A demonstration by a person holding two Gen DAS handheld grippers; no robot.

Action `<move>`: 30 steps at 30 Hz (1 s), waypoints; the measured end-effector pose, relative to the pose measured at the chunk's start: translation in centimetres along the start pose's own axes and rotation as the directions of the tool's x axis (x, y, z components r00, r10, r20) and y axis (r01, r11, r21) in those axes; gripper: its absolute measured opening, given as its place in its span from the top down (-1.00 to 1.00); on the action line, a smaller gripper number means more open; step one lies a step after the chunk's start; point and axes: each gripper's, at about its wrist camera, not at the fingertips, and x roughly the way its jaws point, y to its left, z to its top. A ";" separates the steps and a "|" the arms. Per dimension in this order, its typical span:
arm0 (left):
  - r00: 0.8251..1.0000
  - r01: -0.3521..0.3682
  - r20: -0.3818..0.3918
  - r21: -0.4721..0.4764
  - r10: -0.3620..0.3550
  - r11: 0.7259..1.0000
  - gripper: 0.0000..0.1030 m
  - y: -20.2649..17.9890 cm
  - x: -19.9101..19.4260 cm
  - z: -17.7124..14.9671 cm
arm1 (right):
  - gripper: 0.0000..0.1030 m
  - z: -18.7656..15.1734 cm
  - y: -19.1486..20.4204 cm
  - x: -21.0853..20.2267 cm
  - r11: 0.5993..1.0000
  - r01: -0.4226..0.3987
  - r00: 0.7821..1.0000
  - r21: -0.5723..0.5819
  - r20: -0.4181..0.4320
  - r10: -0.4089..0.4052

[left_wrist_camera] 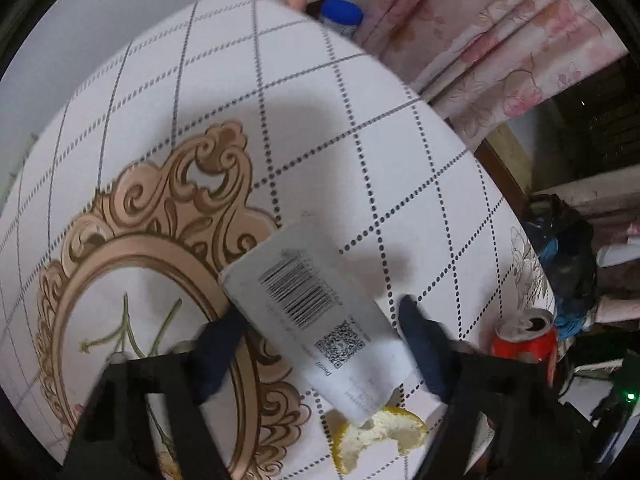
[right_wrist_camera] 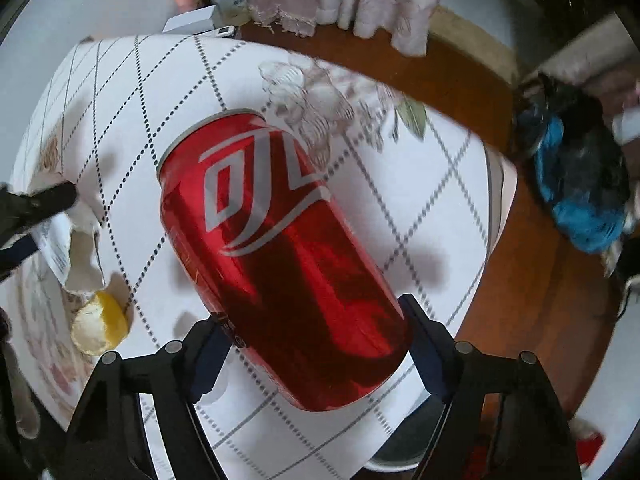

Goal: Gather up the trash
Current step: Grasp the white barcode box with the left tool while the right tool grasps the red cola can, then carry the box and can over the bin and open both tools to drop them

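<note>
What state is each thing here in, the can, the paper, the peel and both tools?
Red soda can: opened, held tilted above the table by the right gripper.
White barcode packet: torn open, between the left gripper fingers, grip unclear.
Citrus peel: lying on the tablecloth.
Blue-lidded jar: closed.

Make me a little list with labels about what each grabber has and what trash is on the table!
left grabber: around a white carton with a barcode, fingers on both sides
right grabber: holding a red can, tilted
still on table: yellow peel, beside the carton's near end
table cover: white with dotted lines and gold swirls
behind table: pink flowery curtain
</note>
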 end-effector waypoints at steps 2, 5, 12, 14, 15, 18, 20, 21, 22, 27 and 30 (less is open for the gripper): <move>1.000 -0.010 0.017 0.062 0.008 0.998 -0.14 -0.1 -0.3 -0.5 | -0.56 -1.1 -0.3 0.2 1.000 -0.026 0.999 0.018 -0.032 0.027; 0.998 -0.051 0.054 0.171 0.042 0.984 -0.11 -0.1 -0.8 -0.8 | -0.56 -2.4 -0.6 0.3 0.998 -0.061 0.994 0.032 -0.084 0.063; 0.997 -0.073 0.054 0.331 0.059 0.941 -0.09 1.8 -1.9 -0.8 | -0.84 -2.2 0.5 -1.1 0.999 0.026 1.000 -0.040 0.008 -0.026; 0.998 -0.061 0.027 0.324 0.055 0.944 -0.14 2.0 -1.3 -0.4 | -0.84 -1.5 1.2 -0.9 0.997 0.051 0.998 -0.054 0.028 -0.050; 0.998 -0.065 0.011 0.320 0.066 0.945 -0.14 1.9 -1.0 -0.3 | -0.84 -1.1 1.4 -0.8 0.997 0.051 0.998 -0.056 0.036 -0.049; 0.995 -0.095 0.025 0.335 0.092 0.937 -0.13 1.2 -0.5 -0.4 | -0.77 -0.7 2.0 -0.6 0.997 0.064 0.996 -0.041 0.067 -0.062; 0.994 -0.105 0.047 0.335 0.094 0.936 -0.10 1.1 -0.5 -0.5 | -0.62 -0.6 2.0 -0.5 0.997 0.075 0.994 -0.030 0.078 -0.073; 0.994 -0.106 0.052 0.334 0.094 0.937 -0.08 1.0 -0.3 -0.6 | -0.62 -0.5 2.1 -0.4 0.997 0.076 0.994 -0.028 0.081 -0.074; 0.994 -0.106 0.060 0.338 0.091 0.935 -0.06 1.1 -0.4 -0.8 | -0.61 -0.6 2.1 -0.5 0.997 0.079 0.993 -0.022 0.087 -0.077; 0.991 -0.123 0.099 0.347 0.094 0.930 -0.03 2.1 -1.6 -1.6 | -0.58 -0.8 2.8 -0.3 0.995 0.096 0.991 -0.008 0.096 -0.095; 0.987 -0.132 0.138 0.359 0.087 0.924 -0.02 2.1 -2.8 -1.6 | -0.54 -1.1 2.4 -0.6 0.998 0.049 0.993 0.037 0.107 -0.053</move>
